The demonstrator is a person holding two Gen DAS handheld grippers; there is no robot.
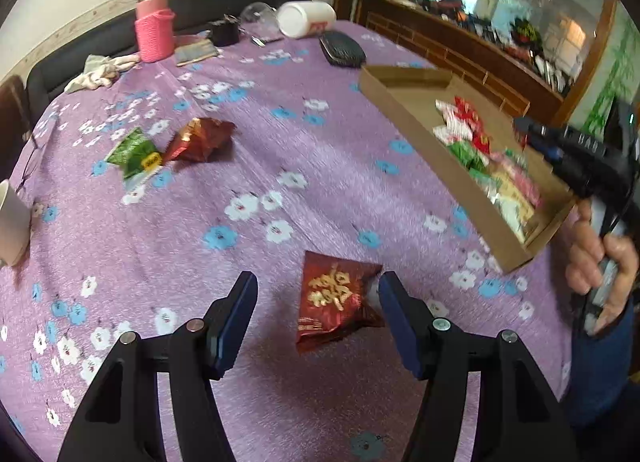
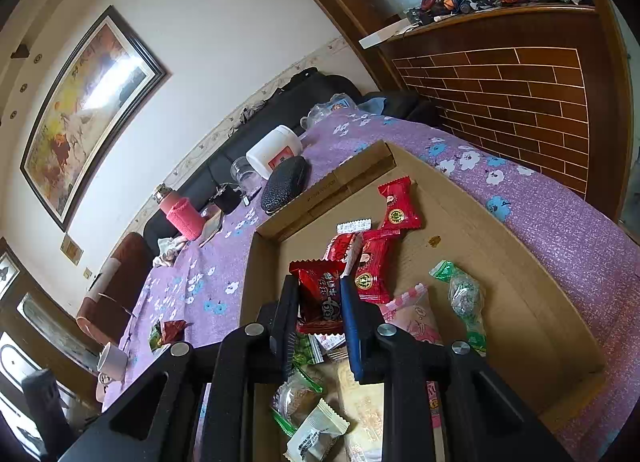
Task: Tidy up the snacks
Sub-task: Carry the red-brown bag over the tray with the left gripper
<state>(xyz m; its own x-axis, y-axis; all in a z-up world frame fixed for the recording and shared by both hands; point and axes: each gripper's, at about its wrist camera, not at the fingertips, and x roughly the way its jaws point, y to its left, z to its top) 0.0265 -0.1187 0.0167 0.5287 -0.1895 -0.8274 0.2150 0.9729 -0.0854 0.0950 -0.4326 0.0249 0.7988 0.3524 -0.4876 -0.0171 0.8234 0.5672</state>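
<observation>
A dark red snack packet with gold characters (image 1: 338, 298) lies on the purple flowered tablecloth (image 1: 312, 150). It sits between the fingers of my open left gripper (image 1: 317, 278), close to the right finger, and the pads do not press it. Farther left lie a green packet (image 1: 136, 152) and a red-gold packet (image 1: 200, 140). A flat cardboard box (image 1: 400, 102) at the right holds several packets. My right gripper (image 2: 319, 279) hovers over the box (image 2: 320, 190) with its fingers close together. A red packet (image 2: 320, 298) shows in the narrow gap; I cannot tell whether the pads touch it.
A person's hand (image 1: 596, 262) holds the right gripper (image 1: 524, 130) at the table's right edge. A pink bottle (image 1: 154, 30), white jar (image 1: 306, 18), black case (image 1: 342, 48) and crumpled rag (image 1: 104, 74) line the far side. A white cup (image 1: 12, 222) stands at the left edge.
</observation>
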